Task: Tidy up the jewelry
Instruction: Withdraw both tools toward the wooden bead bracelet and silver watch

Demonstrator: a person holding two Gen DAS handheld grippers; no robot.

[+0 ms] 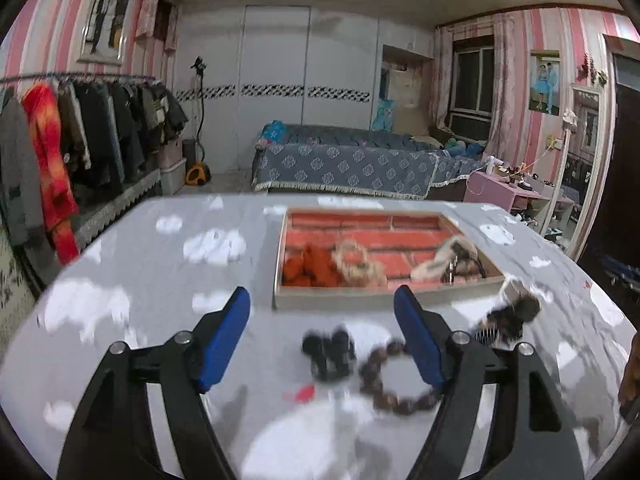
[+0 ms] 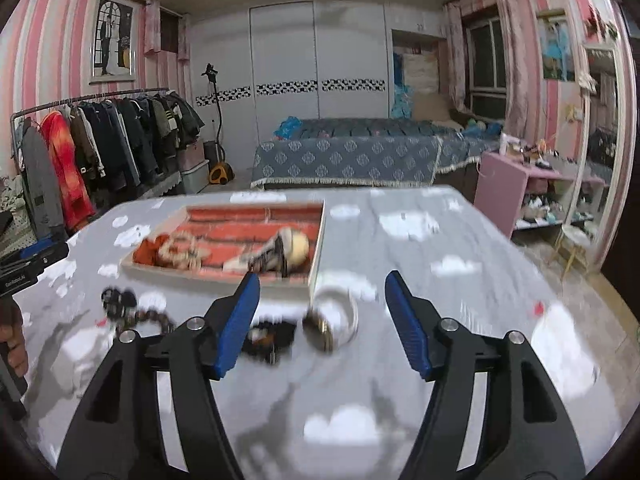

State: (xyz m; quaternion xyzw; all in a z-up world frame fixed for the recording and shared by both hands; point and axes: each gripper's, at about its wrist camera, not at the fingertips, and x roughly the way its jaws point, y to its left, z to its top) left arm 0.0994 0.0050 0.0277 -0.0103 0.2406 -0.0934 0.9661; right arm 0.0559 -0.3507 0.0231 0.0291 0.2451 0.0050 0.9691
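Observation:
A shallow tray lined in red stands on the cloud-print tablecloth. It holds an orange piece, a pale bead strand and a cream piece. In front of it lie a black piece, a brown bead bracelet and a dark fuzzy clip. My left gripper hangs open above these, holding nothing. In the right wrist view the tray is at the left. A white bangle and a black piece lie below my open, empty right gripper. Everything on the table is blurred.
A small red scrap lies on the tablecloth. A person's hand shows at the left edge. Beyond the table are a bed, a clothes rack, a pink shelf and a mirror.

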